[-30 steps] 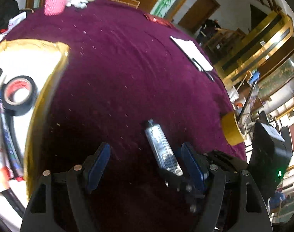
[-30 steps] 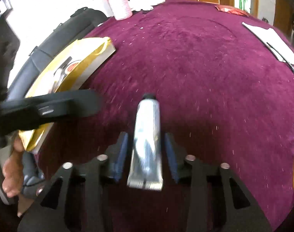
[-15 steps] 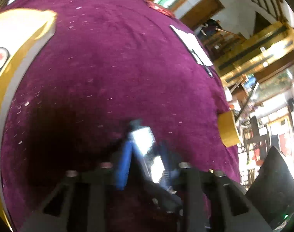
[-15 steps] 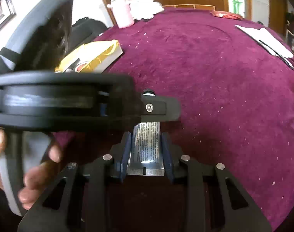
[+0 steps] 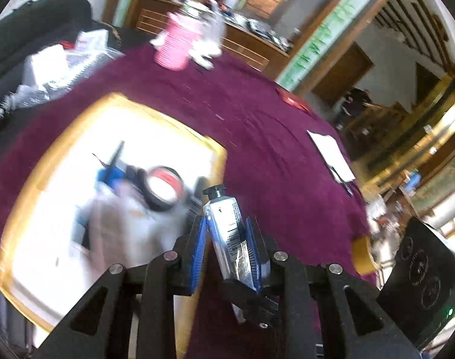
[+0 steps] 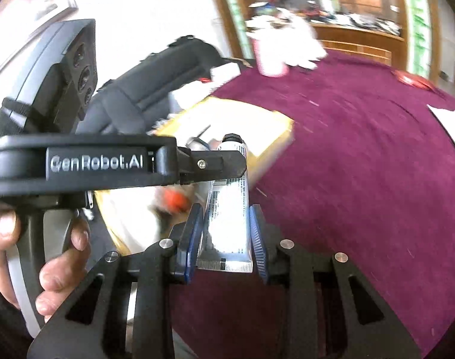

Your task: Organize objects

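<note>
Since a second ago both grippers have closed on the silver squeeze tube with a black cap (image 5: 227,227) and lifted it off the maroon velvet tabletop (image 5: 272,161), carrying it toward the gold-rimmed white tray (image 5: 218,161). The left gripper (image 5: 226,239) has just been narrowing its jaws; its blue ribbed pads (image 5: 199,245) now pinch the tube's body from both sides, cap end pointing away and up. The right gripper (image 6: 224,236) clamps the same tube near its flat crimped end, blue pads (image 6: 194,233) pressed against its sides, jaws partly closed to the tube's width.

Both grippers point downward at a slant, and the tube hangs above the tabletop at the tray's near edge. In the right wrist view, a person's hand (image 6: 48,257) wraps the left gripper's handle, fingers curled around it, and the black body marked "GenRobot.AI" (image 6: 95,161) crosses in front of the tube's upper part.

Motion blur smears the tray's contents: a black roll of tape with a red core (image 5: 163,185) can be made out, with blue and white items beside it that cannot be identified. A pink ribbed cup (image 5: 176,45) stands at the far edge, blurred, and a white sheet of paper (image 5: 332,155) lies well apart on the right.
</note>
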### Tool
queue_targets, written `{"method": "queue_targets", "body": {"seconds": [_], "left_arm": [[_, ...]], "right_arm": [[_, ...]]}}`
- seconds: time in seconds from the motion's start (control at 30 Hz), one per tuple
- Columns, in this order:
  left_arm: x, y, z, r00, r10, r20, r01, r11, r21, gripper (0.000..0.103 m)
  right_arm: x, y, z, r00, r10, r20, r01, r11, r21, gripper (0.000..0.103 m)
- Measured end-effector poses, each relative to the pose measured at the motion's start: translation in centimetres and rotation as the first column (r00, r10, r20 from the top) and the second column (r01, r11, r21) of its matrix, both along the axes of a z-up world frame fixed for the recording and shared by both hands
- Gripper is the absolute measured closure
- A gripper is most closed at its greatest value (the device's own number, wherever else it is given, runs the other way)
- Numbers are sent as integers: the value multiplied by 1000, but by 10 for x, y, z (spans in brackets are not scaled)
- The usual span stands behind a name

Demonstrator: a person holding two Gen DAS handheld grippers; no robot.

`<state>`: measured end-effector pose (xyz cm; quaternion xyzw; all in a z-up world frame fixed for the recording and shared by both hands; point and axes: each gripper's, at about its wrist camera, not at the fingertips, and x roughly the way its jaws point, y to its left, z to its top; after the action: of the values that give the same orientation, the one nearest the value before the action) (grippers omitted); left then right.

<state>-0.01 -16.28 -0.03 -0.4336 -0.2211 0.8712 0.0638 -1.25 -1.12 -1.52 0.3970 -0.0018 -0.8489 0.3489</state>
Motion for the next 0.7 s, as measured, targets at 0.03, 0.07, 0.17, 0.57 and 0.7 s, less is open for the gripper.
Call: {"method": "queue_targets", "body": {"seconds": [0.03, 0.07, 0.17, 0.57, 0.7], "left_arm": [[-7, -10, -3, 1000, 12, 7, -12, 1000, -10, 77], [-14, -18, -7, 1000, 21, 16, -21, 1000, -6, 78], [-32, -32, -27, 999, 10, 46, -9, 1000, -8, 79], [18, -36, -5, 991, 50, -124, -68, 988, -142, 30], [45, -83, -4, 963, 211, -170, -253, 926, -282, 25]], "right_arm": [[-11, -17, 1, 1000, 22, 20, -22, 1000, -16, 71], [-19, -28, -1, 999, 32, 42, -31, 999, -30, 71], [-42, -58, -16, 994, 18, 104, -14, 999, -41, 71], [-29, -68, -27, 997, -54, 64, 52, 998, 22, 46], [-22, -58, -27, 990, -114, 87, 116, 993, -17, 47]]}}
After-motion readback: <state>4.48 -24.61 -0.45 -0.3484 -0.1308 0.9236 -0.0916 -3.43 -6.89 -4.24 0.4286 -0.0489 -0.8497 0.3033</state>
